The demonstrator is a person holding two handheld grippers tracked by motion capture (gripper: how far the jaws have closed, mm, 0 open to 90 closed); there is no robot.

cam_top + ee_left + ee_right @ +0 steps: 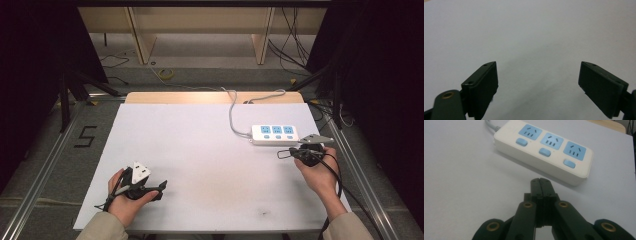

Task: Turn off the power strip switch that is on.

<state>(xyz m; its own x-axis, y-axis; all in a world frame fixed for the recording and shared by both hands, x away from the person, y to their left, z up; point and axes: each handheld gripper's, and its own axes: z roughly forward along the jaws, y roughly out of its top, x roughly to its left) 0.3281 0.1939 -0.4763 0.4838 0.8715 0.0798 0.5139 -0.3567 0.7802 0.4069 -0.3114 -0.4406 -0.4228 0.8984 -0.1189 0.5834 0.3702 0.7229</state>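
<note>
A white three-socket power strip (275,134) lies flat on the desk (200,165), at its right side towards the far edge. In the high view its long axis runs left to right, about parallel to the desk's far edge. Its three blue socket faces point up, each with a blue switch on the side nearer the person. Its grey cord (233,112) leaves the left end, curves towards the far edge and goes over it.

The right claw (283,153) sits just beside the strip's near right corner, not touching it, and its tip points left. In the right gripper view the jaws are clenched flat against each other with nothing between them, and the strip (544,150) lies just ahead, slanting from upper left to lower right.

The left claw (163,186) is at the near left of the desk, well apart from the strip, and points right. In the left gripper view its jaws stand wide apart, released, over bare desk (529,37).

The desk top is a plain white sheet with a few faint dark smudges near the front; a strip of pale wood shows along its far edge. Beyond is a grey floor with loose cables (292,45), a yellow ring (166,74), wooden furniture legs (141,35) and a taped "5" (86,136) at left. Dark curtains hang on both sides.
</note>
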